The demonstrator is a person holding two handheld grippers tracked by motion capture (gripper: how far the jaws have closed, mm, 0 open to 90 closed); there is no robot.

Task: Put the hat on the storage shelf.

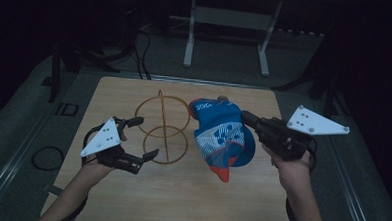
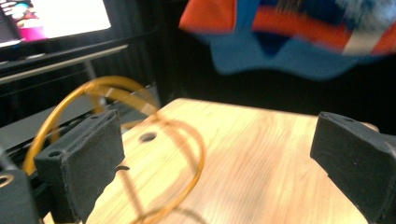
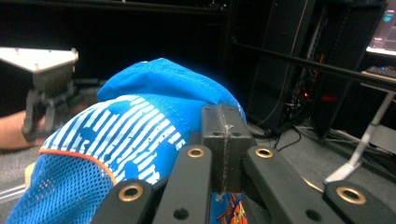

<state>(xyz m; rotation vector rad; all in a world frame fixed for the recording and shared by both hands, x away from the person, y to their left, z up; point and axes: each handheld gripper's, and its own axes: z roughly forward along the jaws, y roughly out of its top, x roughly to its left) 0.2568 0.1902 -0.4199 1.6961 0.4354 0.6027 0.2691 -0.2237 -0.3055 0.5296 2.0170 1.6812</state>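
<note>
A blue cap [image 1: 218, 134] with white print, a mesh back and an orange brim hangs above the wooden table [image 1: 180, 190], right of centre. My right gripper [image 1: 245, 116] is shut on the cap's fabric; in the right gripper view the pressed jaws [image 3: 224, 135] pinch the cap [image 3: 140, 121]. A gold wire stand [image 1: 162, 124] made of rings sits on the table just left of the cap. My left gripper [image 1: 147, 137] is open beside the stand, nothing between its pads. In the left gripper view the stand [image 2: 100, 83] is by the left pad [image 2: 84, 163] and the cap [image 2: 289, 37] hangs above.
A white metal frame [image 1: 228, 22] stands on the floor beyond the table. Cables [image 1: 47, 156] lie on the floor at the left. A lit monitor [image 2: 56, 16] glows in the background. The left hand's gripper [image 3: 46, 84] with its grey plate is beyond the cap.
</note>
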